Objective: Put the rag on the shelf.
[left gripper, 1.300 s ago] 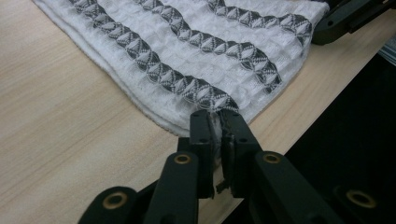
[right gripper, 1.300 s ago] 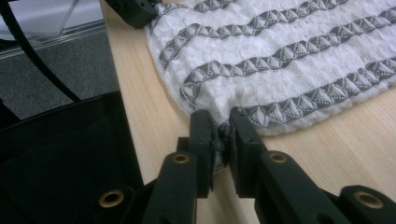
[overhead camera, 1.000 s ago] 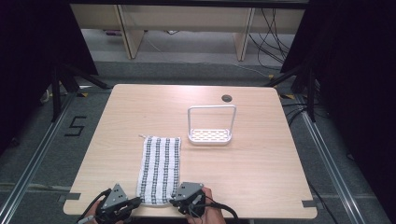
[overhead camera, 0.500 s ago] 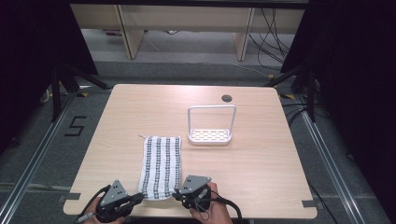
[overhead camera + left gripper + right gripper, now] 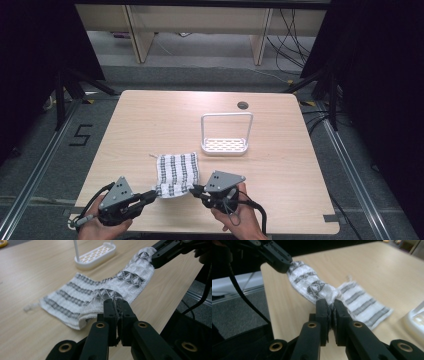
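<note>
Pinching one near corner of the striped cloth (image 5: 176,174) each, the fingers (image 5: 110,312) of the left gripper (image 5: 150,196) and the fingers (image 5: 323,312) of the right gripper (image 5: 196,190) are clamped tight on the fabric. Between them the near hem hangs lifted off the tabletop (image 5: 150,125), close to its near edge, while the far end lies flat. Beyond it, toward the far right corner, stands a white rack (image 5: 225,135).
</note>
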{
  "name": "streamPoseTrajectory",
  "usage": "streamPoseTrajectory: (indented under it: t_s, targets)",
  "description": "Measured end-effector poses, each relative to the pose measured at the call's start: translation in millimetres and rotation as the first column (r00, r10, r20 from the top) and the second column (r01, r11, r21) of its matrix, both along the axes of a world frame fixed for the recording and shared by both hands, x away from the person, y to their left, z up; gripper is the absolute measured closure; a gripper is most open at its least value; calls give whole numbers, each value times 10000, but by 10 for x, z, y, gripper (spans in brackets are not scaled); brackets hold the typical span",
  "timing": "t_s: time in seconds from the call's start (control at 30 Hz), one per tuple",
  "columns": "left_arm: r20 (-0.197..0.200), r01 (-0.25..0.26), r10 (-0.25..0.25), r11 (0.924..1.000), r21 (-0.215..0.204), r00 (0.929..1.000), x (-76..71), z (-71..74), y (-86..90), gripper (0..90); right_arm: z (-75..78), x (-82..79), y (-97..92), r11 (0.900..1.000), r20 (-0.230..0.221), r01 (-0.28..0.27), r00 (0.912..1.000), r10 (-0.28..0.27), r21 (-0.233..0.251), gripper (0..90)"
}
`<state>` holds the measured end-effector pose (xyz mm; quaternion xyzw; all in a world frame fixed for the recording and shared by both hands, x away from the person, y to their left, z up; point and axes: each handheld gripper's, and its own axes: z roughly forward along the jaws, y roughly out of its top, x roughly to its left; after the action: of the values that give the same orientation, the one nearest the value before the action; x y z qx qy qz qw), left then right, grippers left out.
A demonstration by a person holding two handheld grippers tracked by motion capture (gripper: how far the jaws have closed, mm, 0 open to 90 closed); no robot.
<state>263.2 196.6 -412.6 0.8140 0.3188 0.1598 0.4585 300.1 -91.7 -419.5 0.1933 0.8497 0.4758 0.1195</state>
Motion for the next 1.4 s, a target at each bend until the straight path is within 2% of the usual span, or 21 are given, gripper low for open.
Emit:
streamPoseTrajectory:
  t_s: [0.07, 0.17, 0.23, 0.3, 0.33, 0.37, 0.4, 0.47, 0.6, 0.67, 0.83, 0.87, 0.93, 0.97, 1.03, 1.07, 1.2, 1.3, 1.4]
  targets:
    - [101, 175, -175, 9998, 5, 9998, 30, 122, -46, 862, 119, 32, -40, 9998, 236, -27, 9997, 22, 204, 854]
    - [48, 358, -358, 9993, -68, 9993, 90, 277, -109, 862, 295, 63, -90, 9986, 418, 85, 9991, -107, 518, 855]
    - [35, 405, -405, 9990, -188, 9992, 120, 318, -127, 863, 412, 82, -120, 9986, 500, 83, 9987, -109, 531, 855]
    - [-195, 626, -637, 9965, -555, 9978, 217, 444, -160, 863, 527, 102, -151, 9983, 597, 153, 9980, -186, 557, 856]
    - [-196, 607, -620, 9964, -599, 9979, 245, 485, -172, 862, 583, 116, -169, 9981, 754, 157, 9969, -202, 599, 856]
    - [-221, 686, -705, 9948, -749, 9973, 279, 522, -185, 863, 634, 119, -185, 9977, 712, 222, 9971, -268, 646, 856]
    - [-285, 684, -705, 9953, -687, 9971, 305, 572, -189, 862, 684, 119, -203, 9972, 729, 288, 9968, -338, 691, 857]
    - [-241, 739, -767, 9923, -992, 9968, 362, 655, -210, 863, 782, 130, -250, 9967, 880, 356, 9952, -420, 731, 857]
    - [-310, 921, -971, 9865, -1351, 9948, 467, 809, -238, 862, 980, 161, -375, 9952, 1035, 480, 9930, -567, 852, 857]
    - [-355, 998, -1063, 9836, -1505, 9937, 524, 855, -280, 862, 1055, 183, -431, 9939, 980, 612, 9927, -702, 914, 857]
    - [-346, 1230, -1298, 9804, -1537, 9909, 657, 939, -430, 862, 1195, 230, -549, 9907, 1053, 939, 9890, -1042, 984, 857]
    - [-334, 1203, -1265, 9818, -1470, 9914, 676, 960, -458, 862, 1225, 240, -578, 9910, 1086, 982, 9882, -1079, 910, 858]
    - [-307, 1280, -1343, 9794, -1562, 9905, 725, 1001, -509, 862, 1270, 262, -622, 9887, 1253, 1128, 9842, -1248, 987, 857]
    - [-291, 1313, -1377, 9781, -1612, 9900, 752, 1023, -528, 862, 1295, 278, -648, 9900, 1213, 1053, 9858, -1164, 944, 857]
    - [-303, 1316, -1387, 9765, -1705, 9899, 779, 1043, -547, 862, 1344, 296, -692, 9877, 1227, 1277, 9828, -1383, 903, 858]
    - [-267, 1381, -1455, 9729, -1852, 9890, 843, 1088, -573, 862, 1365, 312, -710, 9867, 1253, 1318, 9817, -1432, 950, 857]
    - [-131, 1312, -1367, 9700, -2045, 9905, 950, 1198, -616, 862, 1459, 376, -791, 9829, 1345, 1545, 9767, -1673, 1005, 857]
    - [-19, 1277, -1306, 9721, -1966, 9914, 1023, 1277, -671, 862, 1509, 429, -834, 9784, 1151, 1676, 9766, -1816, 1208, 857]
    - [42, 1257, -1270, 9754, -1812, 9919, 1109, 1337, -744, 862, 1544, 494, -881, 9714, 1244, 1970, 9690, -2135, 1328, 856]
